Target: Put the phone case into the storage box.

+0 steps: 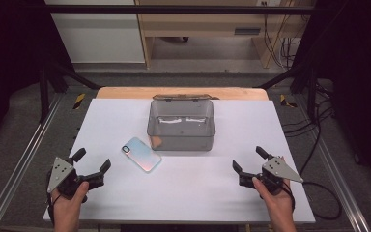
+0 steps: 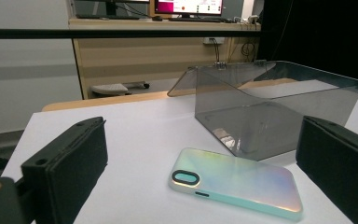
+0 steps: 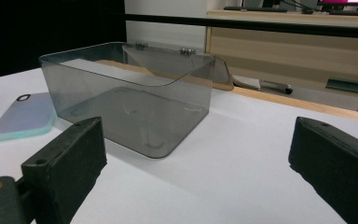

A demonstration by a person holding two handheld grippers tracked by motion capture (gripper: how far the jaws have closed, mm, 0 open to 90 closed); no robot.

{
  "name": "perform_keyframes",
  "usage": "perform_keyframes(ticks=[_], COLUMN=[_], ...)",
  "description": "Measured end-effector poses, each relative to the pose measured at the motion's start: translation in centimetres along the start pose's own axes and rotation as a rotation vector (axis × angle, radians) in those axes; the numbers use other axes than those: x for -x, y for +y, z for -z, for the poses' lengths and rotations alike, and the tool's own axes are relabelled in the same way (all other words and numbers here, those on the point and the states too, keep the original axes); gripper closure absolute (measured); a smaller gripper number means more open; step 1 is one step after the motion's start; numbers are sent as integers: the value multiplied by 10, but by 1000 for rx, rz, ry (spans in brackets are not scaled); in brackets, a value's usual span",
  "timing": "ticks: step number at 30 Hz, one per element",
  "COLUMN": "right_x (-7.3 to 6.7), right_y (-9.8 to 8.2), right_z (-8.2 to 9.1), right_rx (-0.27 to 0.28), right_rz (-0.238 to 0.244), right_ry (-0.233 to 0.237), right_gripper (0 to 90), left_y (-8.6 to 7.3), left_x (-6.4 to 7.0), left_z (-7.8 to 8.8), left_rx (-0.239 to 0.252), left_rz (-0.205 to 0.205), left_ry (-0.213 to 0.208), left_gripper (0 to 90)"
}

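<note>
Resting on the white table (image 1: pixel 193 193), the clear grey box (image 1: pixel 181 124) stands with its hinged lid swung back and nothing in it, so the work looks barely begun. Just beside its near left corner lies the iridescent phone (image 1: pixel 141 154), untouched; the left tongs (image 1: pixel 91 166) and right tongs (image 1: pixel 248 158) hang wide open, gripping nothing, well apart from both.

White table (image 1: pixel 183 193): iridescent phone (image 1: pixel 141 154) lying flat, just beside smoky plastic box (image 1: pixel 181 125), lid open.
</note>
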State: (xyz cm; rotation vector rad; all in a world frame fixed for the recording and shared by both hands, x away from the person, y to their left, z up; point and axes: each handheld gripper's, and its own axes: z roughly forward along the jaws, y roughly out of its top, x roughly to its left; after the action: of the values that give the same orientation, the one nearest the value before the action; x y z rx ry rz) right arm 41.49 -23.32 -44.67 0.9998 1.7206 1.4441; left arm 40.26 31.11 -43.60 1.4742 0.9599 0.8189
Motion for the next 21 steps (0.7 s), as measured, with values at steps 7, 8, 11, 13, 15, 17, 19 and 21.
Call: perform_keyframes(ticks=[7, 8, 11, 13, 15, 17, 19, 21], right_x=[-3, -3, -1, -1, -1, -1, -2, -2], right_y=[0, 0, -1, -1, -1, -1, -1, -1], right_z=[0, 0, 0, -1, -1, -1, -1, -1], right_rx=[-36, -44, -52, -51, -48, -49, -50, -51], right_rz=[4, -3, -5, -2, 3, 5, 1, 1], right_ry=[9, 9, 1, -9, -11, -10, -11, -10], right_gripper=[42, 39, 39, 37, 35, 33, 33, 32], left_y=[0, 0, -1, -1, -1, -2, -2, -2], left_x=[-1, -1, -1, -1, 0, 1, 2, 2], left_z=[-1, -1, -2, -3, -4, -5, -6, -7], left_rx=[-8, -10, -18, -24, -30, -32, -38, -39], left_rz=[10, 10, 7, 7, 7, 8, 2, 2], left_ry=[7, 7, 6, 2, 0, -4, -9, -9], left_gripper=[24, 24, 24, 24, 24, 24, 24, 24])
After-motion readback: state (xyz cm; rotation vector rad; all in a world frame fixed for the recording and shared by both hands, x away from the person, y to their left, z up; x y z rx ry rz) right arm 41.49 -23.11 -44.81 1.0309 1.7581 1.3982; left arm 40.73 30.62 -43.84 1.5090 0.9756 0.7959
